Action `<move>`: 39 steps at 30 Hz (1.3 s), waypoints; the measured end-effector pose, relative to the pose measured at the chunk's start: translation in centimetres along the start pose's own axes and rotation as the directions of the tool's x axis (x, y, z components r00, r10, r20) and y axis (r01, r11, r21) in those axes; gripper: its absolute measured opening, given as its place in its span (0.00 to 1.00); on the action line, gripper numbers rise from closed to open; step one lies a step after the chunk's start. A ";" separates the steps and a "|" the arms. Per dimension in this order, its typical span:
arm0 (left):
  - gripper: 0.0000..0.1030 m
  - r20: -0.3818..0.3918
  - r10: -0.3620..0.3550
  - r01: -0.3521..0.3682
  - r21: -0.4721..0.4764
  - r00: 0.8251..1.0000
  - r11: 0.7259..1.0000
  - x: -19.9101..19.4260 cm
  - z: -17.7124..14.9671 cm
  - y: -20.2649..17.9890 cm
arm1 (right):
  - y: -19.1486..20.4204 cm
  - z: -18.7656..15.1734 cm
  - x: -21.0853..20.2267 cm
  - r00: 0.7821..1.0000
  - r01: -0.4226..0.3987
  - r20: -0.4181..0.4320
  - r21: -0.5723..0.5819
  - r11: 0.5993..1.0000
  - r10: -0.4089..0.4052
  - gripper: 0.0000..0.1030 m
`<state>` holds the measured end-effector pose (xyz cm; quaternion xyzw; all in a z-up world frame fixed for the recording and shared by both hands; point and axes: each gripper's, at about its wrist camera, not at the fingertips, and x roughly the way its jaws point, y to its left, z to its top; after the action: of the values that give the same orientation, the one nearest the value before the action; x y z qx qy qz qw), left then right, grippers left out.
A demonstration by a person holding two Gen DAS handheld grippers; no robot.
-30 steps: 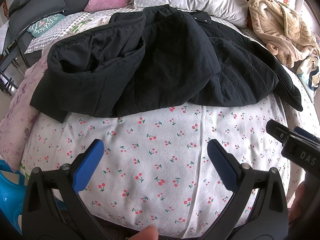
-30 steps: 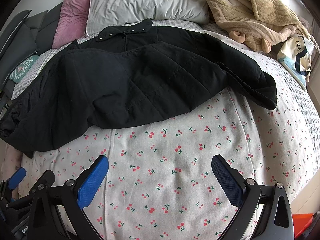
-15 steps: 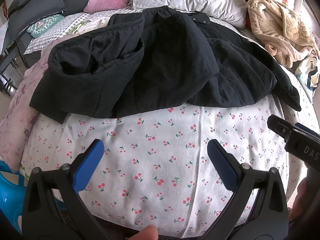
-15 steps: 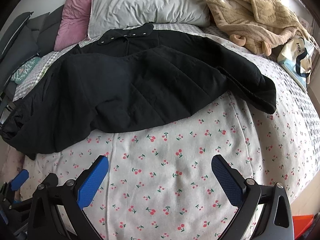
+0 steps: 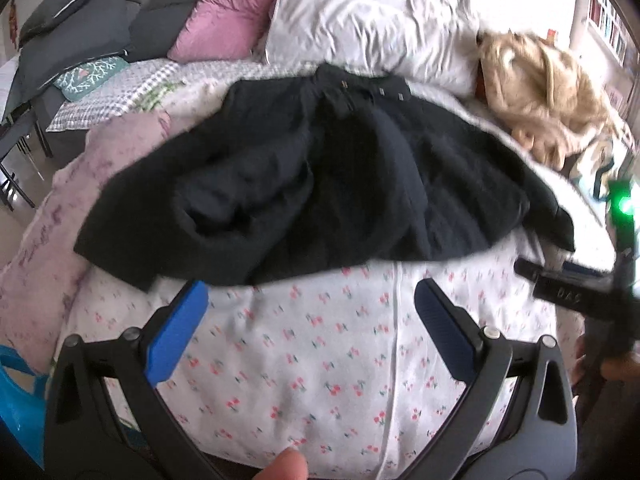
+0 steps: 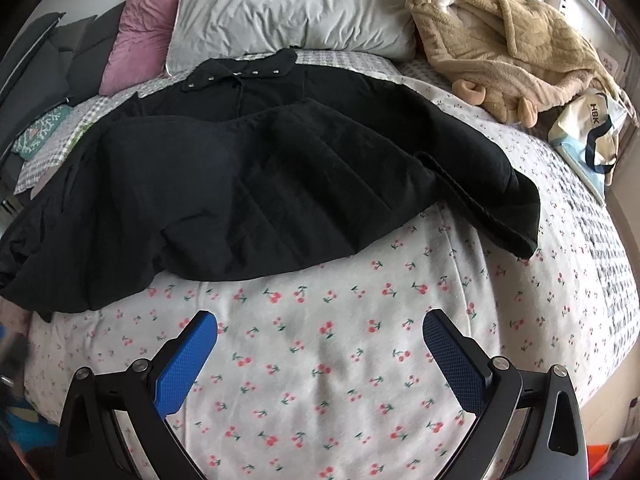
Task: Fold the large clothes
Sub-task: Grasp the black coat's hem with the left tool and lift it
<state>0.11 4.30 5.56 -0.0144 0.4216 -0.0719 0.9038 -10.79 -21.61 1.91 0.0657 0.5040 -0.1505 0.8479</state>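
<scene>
Black jacket (image 6: 256,184) lies spread across the middle of the bed (image 6: 340,360), collar toward the pillows. Left claw (image 5: 310,320) and right claw (image 6: 320,356) hover apart over the near edge, holding nothing. A tote bag (image 6: 592,132) at the right edge reads "HBK", mirrored.

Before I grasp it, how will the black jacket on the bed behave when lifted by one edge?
The black jacket is probably floppy: it lies in soft bunched folds, so it should sag and drape. Its quilted look suggests some bulk and weight. Its sleeve trails to one side and will likely dangle.
</scene>
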 end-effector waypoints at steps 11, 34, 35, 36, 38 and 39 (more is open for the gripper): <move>0.84 0.013 0.096 -0.096 0.162 0.995 0.982 5.5 2.6 3.6 | -3.6 1.6 2.5 0.994 -0.062 -0.083 0.132 0.989 0.074 1.00; 0.09 -0.330 0.010 0.072 0.234 0.944 0.970 2.7 -9.4 12.5 | -9.9 -0.9 1.8 0.972 -0.213 -0.024 0.319 0.924 0.233 1.00; 0.09 -0.355 0.032 0.067 0.263 0.934 0.962 3.1 -10.1 12.4 | -9.7 -1.1 1.9 0.974 -0.205 -0.030 0.310 0.928 0.225 1.00; 0.09 -0.362 0.045 0.067 0.290 0.931 0.955 3.1 -10.7 12.3 | -9.5 -1.2 1.8 0.975 -0.200 -0.035 0.303 0.932 0.220 1.00; 0.10 -0.357 0.034 0.083 0.309 0.934 0.947 2.2 -10.9 12.3 | -8.7 -1.3 1.7 0.978 -0.180 -0.049 0.275 0.944 0.201 1.00; 0.16 -0.344 0.017 0.094 0.305 0.939 0.948 1.4 -10.8 12.4 | -8.3 -1.1 1.6 0.979 -0.175 -0.055 0.262 0.949 0.195 1.00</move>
<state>-5.79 16.77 -3.46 0.1351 0.5548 -0.1578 0.8056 -13.64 -29.47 0.27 0.2273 0.5057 -0.1312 0.8218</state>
